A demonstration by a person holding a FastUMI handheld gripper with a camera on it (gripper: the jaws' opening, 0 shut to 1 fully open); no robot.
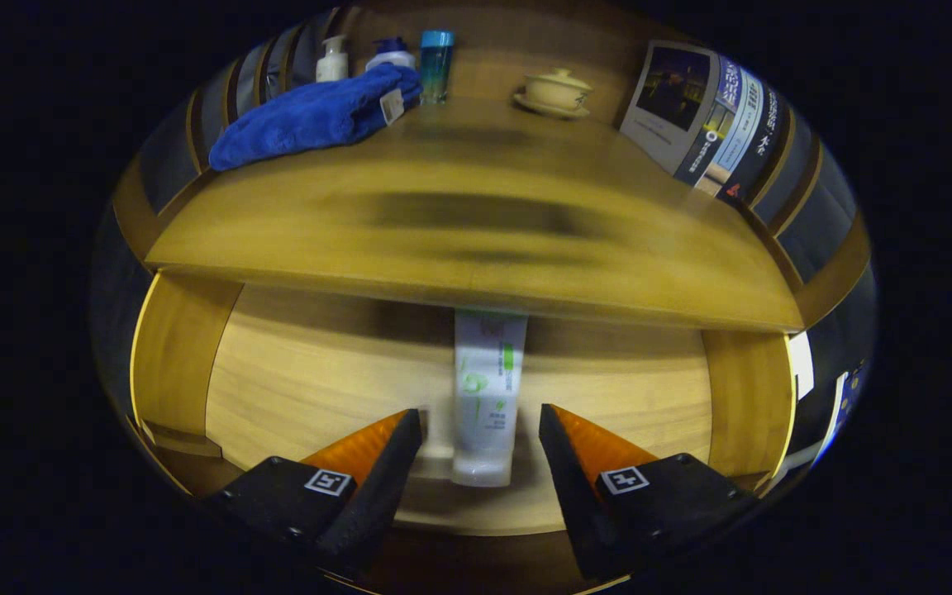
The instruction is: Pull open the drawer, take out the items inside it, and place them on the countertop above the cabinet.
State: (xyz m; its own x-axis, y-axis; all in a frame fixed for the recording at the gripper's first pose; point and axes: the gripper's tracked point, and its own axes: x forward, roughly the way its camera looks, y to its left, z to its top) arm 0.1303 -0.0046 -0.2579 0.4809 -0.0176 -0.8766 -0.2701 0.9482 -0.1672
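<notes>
Tube (488, 388) label illegible, tongs (480, 423) apart.

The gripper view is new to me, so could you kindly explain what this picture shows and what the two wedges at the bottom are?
The camera rides on a hand-held two-finger claw and looks forward along its fingers; the wedges are those fingers. They stand open, holding nothing. Between them, in the open wooden drawer, lies a white squeeze tube with green print, untouched. Above is the wooden countertop. At its back lie a folded blue towel, a white pump bottle, a teal-capped bottle and a cream lidded cup on a saucer; some leaning booklets stand beside these.
</notes>
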